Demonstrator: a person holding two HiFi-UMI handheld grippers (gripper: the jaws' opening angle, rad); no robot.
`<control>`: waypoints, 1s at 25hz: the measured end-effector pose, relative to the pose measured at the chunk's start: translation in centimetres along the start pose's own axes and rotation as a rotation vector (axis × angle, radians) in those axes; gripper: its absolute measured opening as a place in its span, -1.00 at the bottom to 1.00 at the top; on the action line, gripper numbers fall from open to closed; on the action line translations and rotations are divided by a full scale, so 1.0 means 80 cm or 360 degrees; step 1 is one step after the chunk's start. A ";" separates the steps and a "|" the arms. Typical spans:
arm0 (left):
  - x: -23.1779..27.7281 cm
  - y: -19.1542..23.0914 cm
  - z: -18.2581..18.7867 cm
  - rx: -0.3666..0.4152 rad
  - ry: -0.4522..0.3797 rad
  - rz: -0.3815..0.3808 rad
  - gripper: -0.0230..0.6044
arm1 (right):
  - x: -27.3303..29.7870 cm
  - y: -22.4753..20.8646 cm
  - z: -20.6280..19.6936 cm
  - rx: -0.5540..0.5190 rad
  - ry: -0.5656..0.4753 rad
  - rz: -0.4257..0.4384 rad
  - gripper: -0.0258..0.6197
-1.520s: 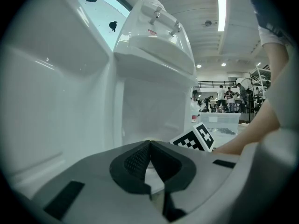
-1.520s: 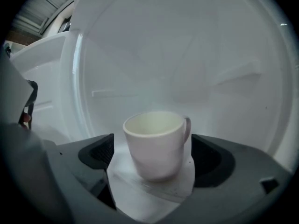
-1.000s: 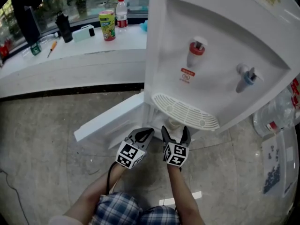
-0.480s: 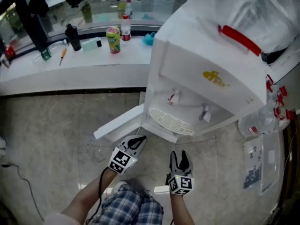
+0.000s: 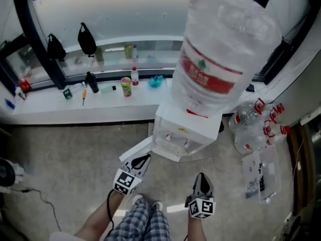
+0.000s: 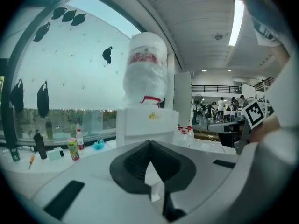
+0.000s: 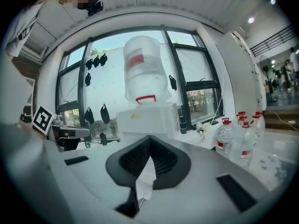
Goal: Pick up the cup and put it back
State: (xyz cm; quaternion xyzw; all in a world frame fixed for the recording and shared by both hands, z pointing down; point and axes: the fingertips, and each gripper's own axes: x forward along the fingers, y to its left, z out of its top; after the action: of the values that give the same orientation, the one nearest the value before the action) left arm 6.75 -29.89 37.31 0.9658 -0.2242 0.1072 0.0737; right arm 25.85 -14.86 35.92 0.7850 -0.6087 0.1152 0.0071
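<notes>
The head view alone shows where we hold both: left tongs (image 5: 143, 159) at 7 o'clock of the water dispenser (image 5: 178, 134), right tongs (image 5: 201, 177) at 5 o'clock. The gripper views show the jaws: left pressed together, right just closed tight, nothing between either pair. Only the left gripper view catches people (image 6: 220, 107) at 3 o'clock. We find the cup in no view.

Water dispenser (image 5: 183, 129) stands ahead of left tool (image 5: 144, 158); floor (image 5: 60, 154) leftward lies open.
</notes>
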 end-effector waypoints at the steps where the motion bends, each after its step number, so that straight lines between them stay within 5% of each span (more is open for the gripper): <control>1: -0.015 -0.002 0.036 0.0020 -0.0004 0.0003 -0.85 | -0.010 0.008 0.040 -0.0011 -0.0011 0.0001 -0.86; 6: -0.071 -0.023 0.166 0.0042 -0.0067 -0.0043 -0.85 | -0.072 0.034 0.189 -0.0086 -0.0115 0.0017 -0.86; 11: -0.100 -0.019 0.249 0.0082 -0.0171 0.0016 -0.85 | -0.109 0.043 0.280 -0.0131 -0.0262 0.0000 -0.87; 25: -0.105 -0.006 0.289 0.0107 -0.0250 0.0068 -0.85 | -0.142 0.009 0.320 -0.0197 -0.0377 -0.0153 -0.87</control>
State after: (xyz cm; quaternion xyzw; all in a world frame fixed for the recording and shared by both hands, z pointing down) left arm 3.65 -30.33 12.94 0.9682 -0.2461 0.0402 0.0212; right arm 26.93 -8.08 8.74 0.8193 -0.5730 -0.0167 -0.0109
